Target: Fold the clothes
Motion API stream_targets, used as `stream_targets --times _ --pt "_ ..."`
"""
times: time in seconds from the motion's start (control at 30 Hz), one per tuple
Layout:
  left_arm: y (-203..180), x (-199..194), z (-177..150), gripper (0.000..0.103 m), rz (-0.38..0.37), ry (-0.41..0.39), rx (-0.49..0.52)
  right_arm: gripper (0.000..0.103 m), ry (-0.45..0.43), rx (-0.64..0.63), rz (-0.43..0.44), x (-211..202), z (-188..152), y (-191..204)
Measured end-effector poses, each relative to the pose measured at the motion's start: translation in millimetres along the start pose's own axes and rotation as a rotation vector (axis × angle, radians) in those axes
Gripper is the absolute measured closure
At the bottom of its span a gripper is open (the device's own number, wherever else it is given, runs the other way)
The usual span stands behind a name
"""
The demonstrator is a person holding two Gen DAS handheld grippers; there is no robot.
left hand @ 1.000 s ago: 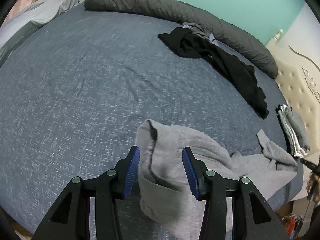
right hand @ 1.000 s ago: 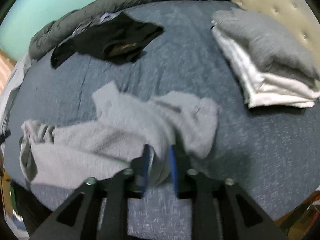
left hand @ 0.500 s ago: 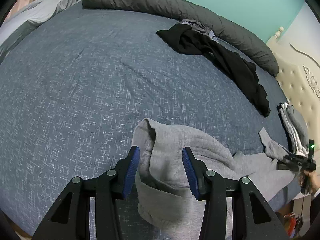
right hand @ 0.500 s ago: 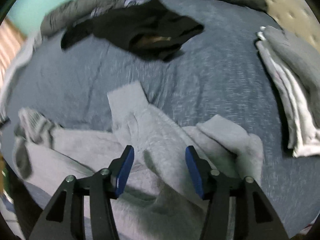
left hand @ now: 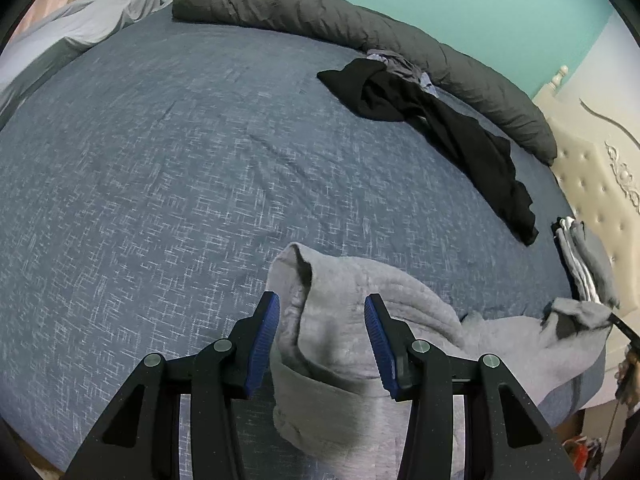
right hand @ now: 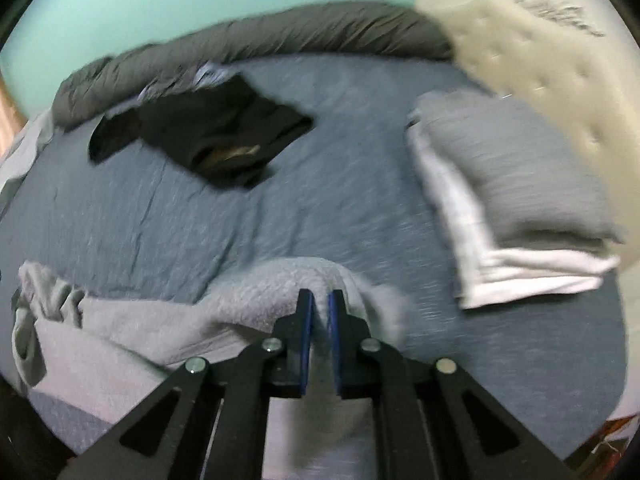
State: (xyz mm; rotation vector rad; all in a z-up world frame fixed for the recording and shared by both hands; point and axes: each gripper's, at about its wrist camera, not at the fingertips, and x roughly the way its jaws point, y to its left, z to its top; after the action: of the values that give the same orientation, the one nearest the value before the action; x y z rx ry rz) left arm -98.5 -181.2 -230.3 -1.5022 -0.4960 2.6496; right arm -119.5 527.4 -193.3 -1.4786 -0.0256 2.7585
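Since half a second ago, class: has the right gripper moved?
Yes. The right gripper has closed on the grey garment and swung right, toward the folded stack.

right view motion-blurred | folded stack [right hand: 516, 184] edges smeared | grey garment [left hand: 352, 344] cut off below

L claw [left hand: 320, 312] agape, R claw [right hand: 319, 308] pinched.

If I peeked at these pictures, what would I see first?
A rumpled gray hoodie lies at the near edge of the big blue bed, with the open left gripper around it and the right gripper pinching its other end. Farther back lies a black garment, and folded clothes sit by the headboard.
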Motion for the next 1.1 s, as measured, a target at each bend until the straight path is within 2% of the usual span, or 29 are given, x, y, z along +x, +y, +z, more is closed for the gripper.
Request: stream_targets --times 0.1,0.23,0.3,0.37,0.4,0.43,0.53,0.63,0.73,0.9,1.1 --pt "-5.7 -1.1 0.2 0.055 -0.006 0.001 0.008 0.095 0.02 0.032 -0.075 -8.6 -11.5 -22.9" --pt "-12.6 -3.4 2.2 0.055 -0.009 0.0 0.026 0.095 0.205 0.153 -0.122 18.3 -41.1 -53.9" --pt "-13.7 -3.7 3.6 0.051 -0.004 0.0 0.035 0.095 0.242 0.192 -0.128 23.2 -48.2 -59.7" --pt "-13.7 0.3 5.1 0.047 0.005 0.009 0.04 0.093 0.173 0.205 -0.149 13.2 -42.5 -58.2" --pt "-13.8 2.3 5.9 0.047 0.01 0.014 0.043 0.088 0.123 0.199 -0.14 6.9 -36.0 -51.8" --pt "-13.8 4.3 6.6 0.047 0.015 0.019 0.045 0.076 0.072 0.191 -0.129 0.6 -29.2 -44.7" --pt "-13.2 13.2 7.5 0.046 0.027 0.04 0.05 0.052 0.063 0.088 -0.03 4.8 -12.5 -6.2" --pt "-8.4 27.2 6.6 0.044 0.039 0.066 0.044 0.052 0.061 -0.018 0.072 10.0 4.0 33.1" --pt "-3.2 40.9 5.7 0.04 0.05 0.091 0.041 0.047 0.139 -0.113 0.161 44.8 6.2 70.7" --pt "5.9 63.0 4.1 0.039 0.061 0.131 0.041 0.046 0.246 -0.257 0.227 91.4 -6.5 123.8" --pt "0.0 77.6 -1.6 0.039 0.008 0.15 0.053 0.046 0.341 -0.365 0.24 128.8 -22.6 155.0"
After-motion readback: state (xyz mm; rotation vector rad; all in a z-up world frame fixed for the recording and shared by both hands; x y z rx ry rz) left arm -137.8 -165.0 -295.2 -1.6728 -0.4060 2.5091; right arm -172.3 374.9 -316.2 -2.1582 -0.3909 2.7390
